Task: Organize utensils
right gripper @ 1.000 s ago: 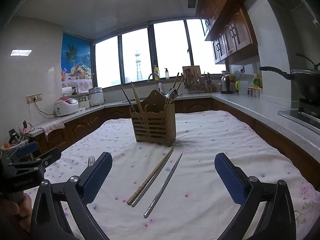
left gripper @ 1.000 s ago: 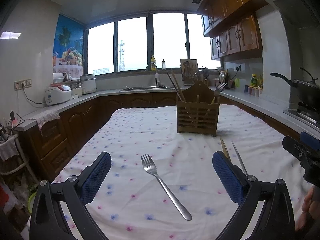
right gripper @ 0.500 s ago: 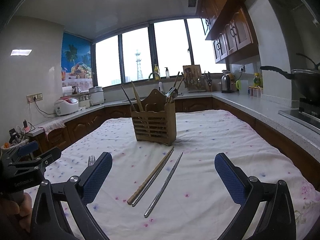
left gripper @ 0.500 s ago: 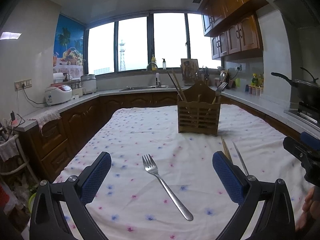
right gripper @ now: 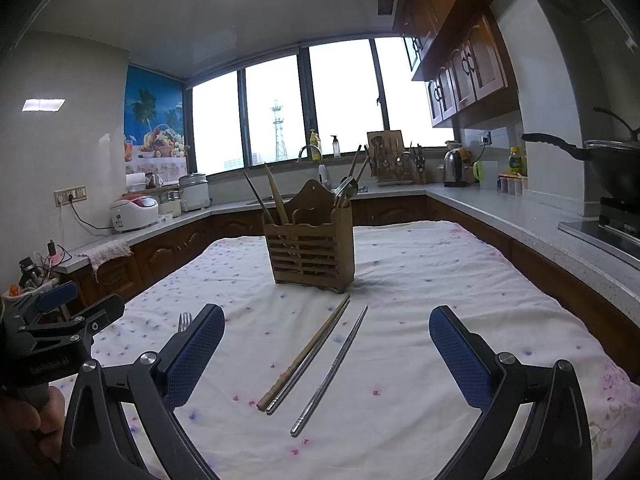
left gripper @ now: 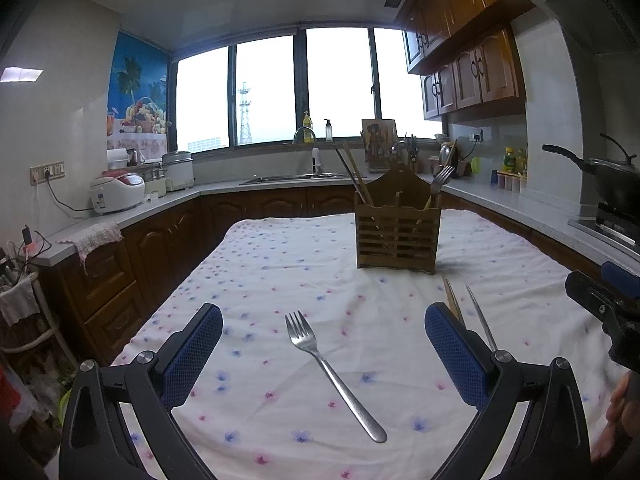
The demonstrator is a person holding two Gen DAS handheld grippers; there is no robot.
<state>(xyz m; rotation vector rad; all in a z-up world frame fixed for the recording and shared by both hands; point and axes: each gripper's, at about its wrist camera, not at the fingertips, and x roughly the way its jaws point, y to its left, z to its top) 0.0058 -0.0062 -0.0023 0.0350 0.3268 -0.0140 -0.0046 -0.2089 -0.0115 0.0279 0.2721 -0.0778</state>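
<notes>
Two grippers hang low over the cloth-covered surface [left gripper: 280, 264], each with its blue-padded fingers spread wide and holding nothing. Between the fingers of the left gripper [left gripper: 323, 354] a steel fork [left gripper: 328, 368] lies flat on the cloth, tines pointing away, touched by neither pad. Between the fingers of the right gripper [right gripper: 326, 354] lie a wooden chopstick [right gripper: 308, 350] with a metal chopstick [right gripper: 294, 376] tight against it, and a second metal chopstick [right gripper: 334, 368] a little apart to the right; all three slant toward the holder. Nothing lies between the grippers and these pieces. Farther back a slatted wooden utensil holder [right gripper: 314, 254] stands upright on the cloth, already carrying chopsticks, a fork and a spoon. Behind it runs the kitchen counter with a sink [left gripper: 296, 178], a rice cooker [left gripper: 116, 196] at left and a black wok [right gripper: 616, 168] at right
</notes>
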